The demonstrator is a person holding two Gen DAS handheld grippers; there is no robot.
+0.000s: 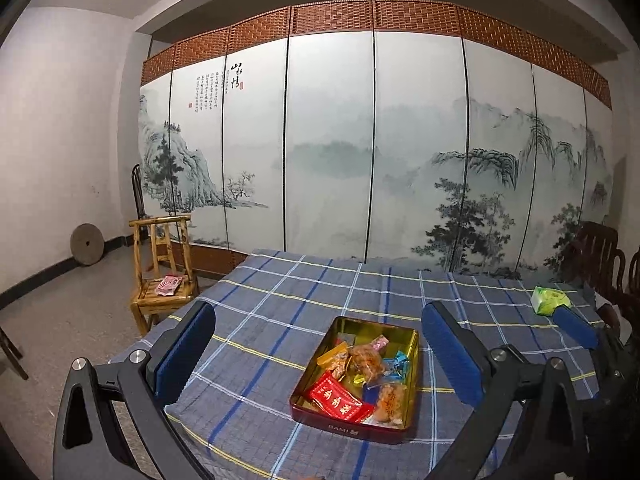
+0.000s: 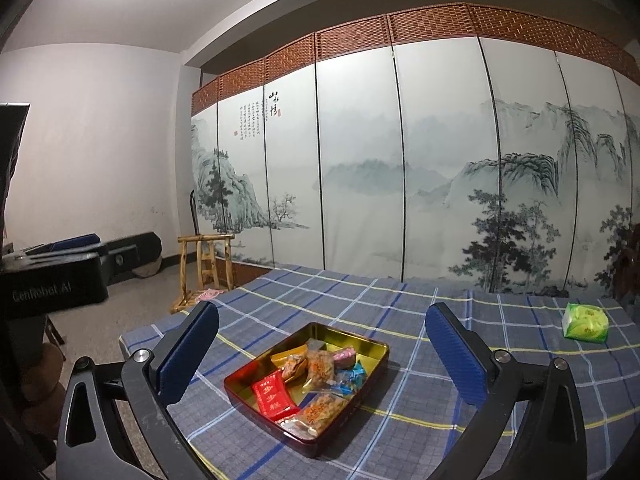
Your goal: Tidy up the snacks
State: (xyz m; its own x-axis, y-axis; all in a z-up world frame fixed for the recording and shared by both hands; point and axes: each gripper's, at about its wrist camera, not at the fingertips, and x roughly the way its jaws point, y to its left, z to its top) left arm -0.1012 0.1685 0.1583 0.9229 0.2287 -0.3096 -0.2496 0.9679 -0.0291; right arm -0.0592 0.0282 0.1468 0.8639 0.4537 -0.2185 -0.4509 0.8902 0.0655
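A shallow rectangular gold-lined tin tray with dark red walls (image 2: 362,342) sits on the bench under a blue plaid cloth (image 2: 440,392), loaded with wrapped snacks: a flat red packet (image 2: 275,397), clear bags of orange fried pieces (image 2: 320,364) and small blue-wrapped sweets (image 2: 352,376). Both grippers hang above the near edge, jaws released and holding nothing. From the left gripper (image 1: 320,354) the tray lies ahead and slightly right of centre; from the right gripper (image 2: 322,354) it lies ahead and slightly left, its long axis running diagonally away to the right. Neither hand looks clearly nearer (the tray lies between them). One green packet (image 2: 586,322) remains outside, well apart on the cloth's far right, likely nearer the right hand.
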